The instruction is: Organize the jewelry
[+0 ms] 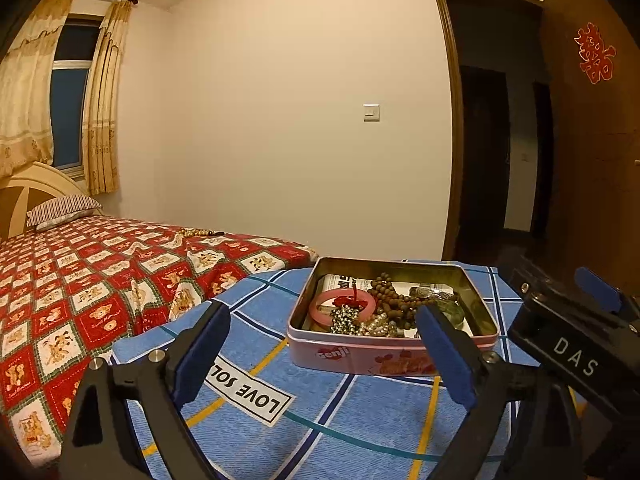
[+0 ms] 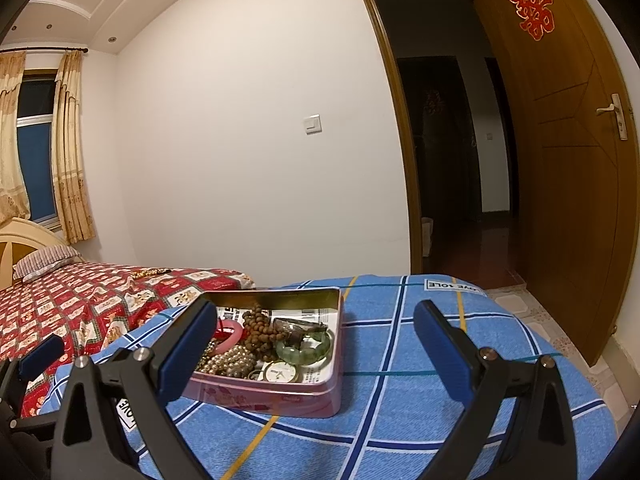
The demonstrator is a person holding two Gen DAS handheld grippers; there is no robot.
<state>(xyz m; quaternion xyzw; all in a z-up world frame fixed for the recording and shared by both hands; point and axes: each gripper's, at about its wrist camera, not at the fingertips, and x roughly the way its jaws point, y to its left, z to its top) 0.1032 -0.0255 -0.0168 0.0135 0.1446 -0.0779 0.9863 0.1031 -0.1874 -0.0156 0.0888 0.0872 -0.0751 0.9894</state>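
Note:
An open pink tin [image 1: 384, 354] [image 2: 280, 394] sits on a blue checked cloth. It holds a pink bangle [image 1: 320, 308] [image 2: 234, 334], brown wooden beads [image 1: 390, 296] [image 2: 260, 328], pearl strands [image 2: 230, 362], a green bangle [image 2: 304, 350] and a small watch [image 2: 282, 372]. A beige bead string [image 1: 196, 233] [image 2: 146, 273] lies far off on the red bedspread. My left gripper [image 1: 324, 344] is open and empty, just short of the tin. My right gripper [image 2: 316, 344] is open and empty, its left finger [image 2: 184, 348] in front of the tin's left side.
The blue cloth [image 1: 360, 420] [image 2: 420, 360] covers a raised surface beside the bed [image 1: 80, 280]. A striped pillow [image 1: 60, 210] lies at the headboard. An open wooden door [image 2: 560, 160] and a dark doorway are on the right. The right gripper's body [image 1: 580, 332] stands right of the tin.

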